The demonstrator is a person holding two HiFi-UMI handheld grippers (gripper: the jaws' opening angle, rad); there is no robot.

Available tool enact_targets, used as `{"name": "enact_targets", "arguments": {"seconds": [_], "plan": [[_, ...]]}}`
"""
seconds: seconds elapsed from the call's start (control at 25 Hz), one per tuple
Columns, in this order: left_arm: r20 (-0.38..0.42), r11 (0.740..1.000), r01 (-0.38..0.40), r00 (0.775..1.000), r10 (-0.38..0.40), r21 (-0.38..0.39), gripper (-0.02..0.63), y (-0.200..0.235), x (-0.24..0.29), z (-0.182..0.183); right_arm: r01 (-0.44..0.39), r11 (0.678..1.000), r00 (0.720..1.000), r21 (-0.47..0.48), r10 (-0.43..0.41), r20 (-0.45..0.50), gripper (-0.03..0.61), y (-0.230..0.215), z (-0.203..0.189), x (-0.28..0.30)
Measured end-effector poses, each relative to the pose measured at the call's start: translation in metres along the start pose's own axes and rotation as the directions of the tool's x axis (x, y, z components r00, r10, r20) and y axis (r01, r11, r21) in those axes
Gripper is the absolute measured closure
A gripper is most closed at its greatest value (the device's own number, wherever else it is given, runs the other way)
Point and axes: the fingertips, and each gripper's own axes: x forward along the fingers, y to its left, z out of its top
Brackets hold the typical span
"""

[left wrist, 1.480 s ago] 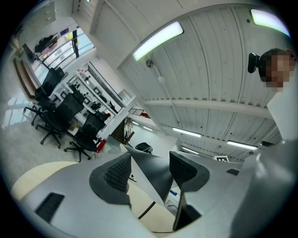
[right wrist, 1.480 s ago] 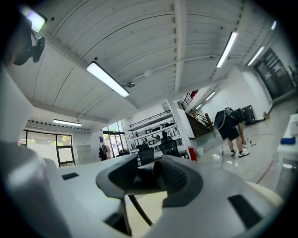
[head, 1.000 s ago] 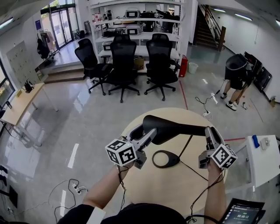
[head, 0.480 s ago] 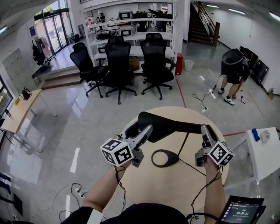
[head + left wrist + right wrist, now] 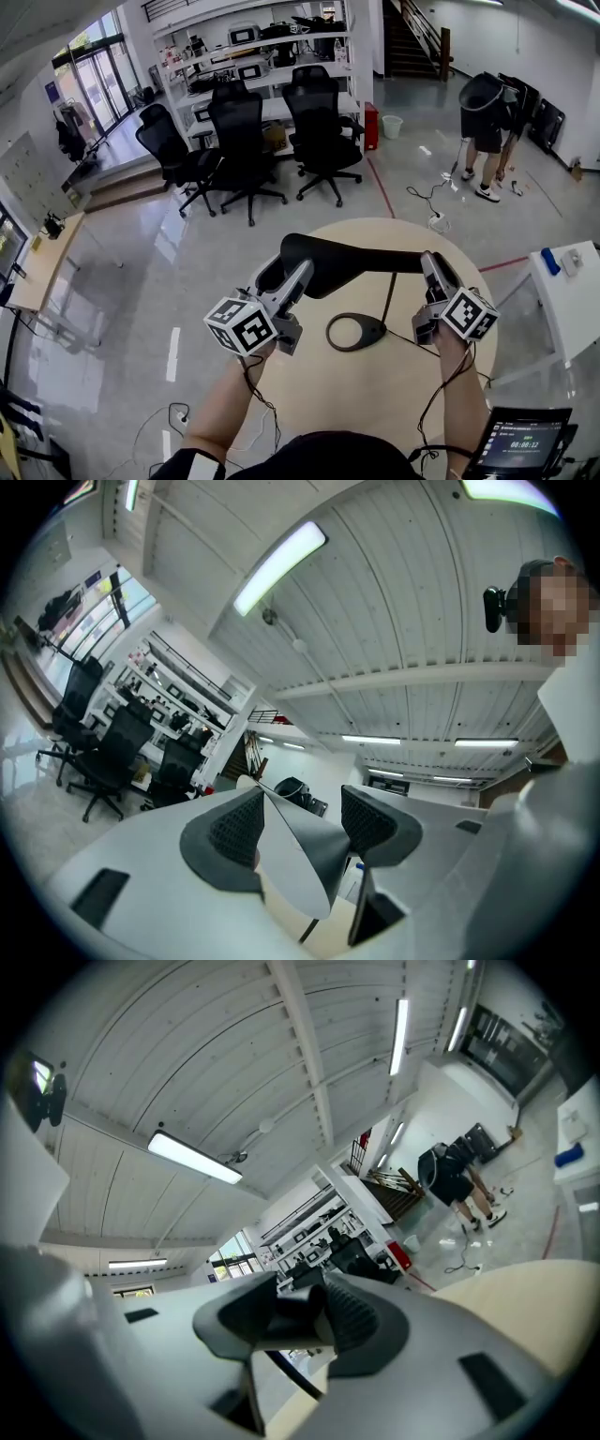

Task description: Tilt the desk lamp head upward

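A black desk lamp stands on the round beige table (image 5: pixel 375 403). Its ring base (image 5: pixel 354 331) lies flat near the middle. The oval lamp head (image 5: pixel 314 261) hangs over the table's left edge. My left gripper (image 5: pixel 289 279) is shut on the head's left end; in the left gripper view the grey shade (image 5: pixel 295 855) is wedged between both pads of the left gripper (image 5: pixel 302 822). The thin lamp arm (image 5: pixel 398 267) runs right to my right gripper (image 5: pixel 431 269). There the right gripper (image 5: pixel 305 1321) clamps the black arm (image 5: pixel 291 1316).
The lamp's cord (image 5: pixel 412 345) trails across the table towards me. A white side table (image 5: pixel 572 300) stands at the right and a tablet (image 5: pixel 520 445) sits at the lower right. Black office chairs (image 5: pixel 248 141) and shelves are behind. A person (image 5: pixel 483 112) bends over at the far right.
My left gripper has risen a little with the lamp head in it. The right gripper has kept its hold on the arm in the same place.
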Motion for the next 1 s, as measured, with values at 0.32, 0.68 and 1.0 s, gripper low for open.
{"name": "enact_targets", "arguments": {"seconds": [0.32, 0.68, 1.0], "plan": [[0.01, 1.0, 0.001, 1.0, -0.001, 0.024, 0.348, -0.009, 0.005, 0.014, -0.019, 0.995, 1.0, 0.102, 0.016, 0.026, 0.416, -0.001, -0.005, -0.001], [-0.011, 0.998, 0.001, 1.0, 0.0, 0.068, 0.348, -0.025, 0.018, 0.024, -0.044, 0.988, 0.999, 0.148, 0.039, 0.034, 0.416, -0.009, -0.002, -0.003], [-0.011, 0.996, -0.018, 1.0, 0.019, 0.092, 0.348, -0.026, 0.017, 0.028, -0.071, 0.98, 0.997, 0.186, 0.064, 0.044, 0.416, -0.008, -0.01, -0.004]]}}
